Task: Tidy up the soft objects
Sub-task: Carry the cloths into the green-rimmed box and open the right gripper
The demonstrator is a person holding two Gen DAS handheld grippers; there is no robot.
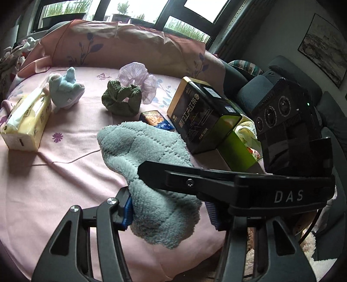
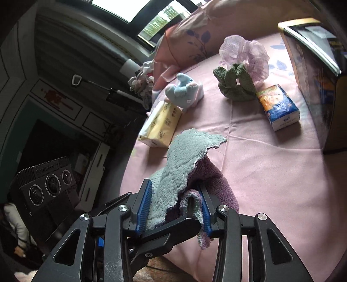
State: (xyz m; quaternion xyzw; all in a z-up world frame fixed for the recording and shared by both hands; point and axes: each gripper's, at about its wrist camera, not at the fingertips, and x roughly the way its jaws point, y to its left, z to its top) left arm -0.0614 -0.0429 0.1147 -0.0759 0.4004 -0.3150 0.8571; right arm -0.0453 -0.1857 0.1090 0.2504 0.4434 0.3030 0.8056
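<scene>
Left wrist view: left gripper [image 1: 169, 213] is closed on a grey towel [image 1: 143, 147], blue pads squeezing its bunched lower end; the rest of the cloth fans up toward 12 o'clock, above the bed [image 1: 54, 177]. Right gripper's finger crosses in front of the towel from 3 o'clock, its camera block behind it.

Right wrist view: right gripper [image 2: 174, 208] is clamped on the same towel [image 2: 184, 156], which shows a purple underside here. Left gripper's finger crosses low in front of its pads. Both grippers hold the one cloth, close together.

Surface: bed with a pink sheet printed with small flowers and leaves, lightly creased. Pink pillows [image 1: 121, 45] with purple leaf print line the far edge at 12 o'clock.

On the sheet, left wrist view:
- tissue pack [image 1: 26, 125], yellow, at 9 o'clock
- blue plush [image 1: 65, 91] just beside it, at 10 o'clock
- green scrunchie [image 1: 121, 98] at 12 o'clock, touching a lilac scrunchie [image 1: 138, 79] behind it
- small blue-orange box [image 1: 156, 120] just past the towel
- black tea box [image 1: 201, 112] at 2 o'clock, standing tilted, against a green box [image 1: 236, 149]

Room: windows [image 1: 134, 10] with dark frames behind the pillows, greenery outside. Framed picture [image 1: 325, 45] on the wall at 2 o'clock. Right wrist view shows dark panelled wall at 9 o'clock, a clothes heap [image 2: 143, 78] by the pillow corner, a person's pale sleeve [image 2: 15, 225] low at 8 o'clock.
</scene>
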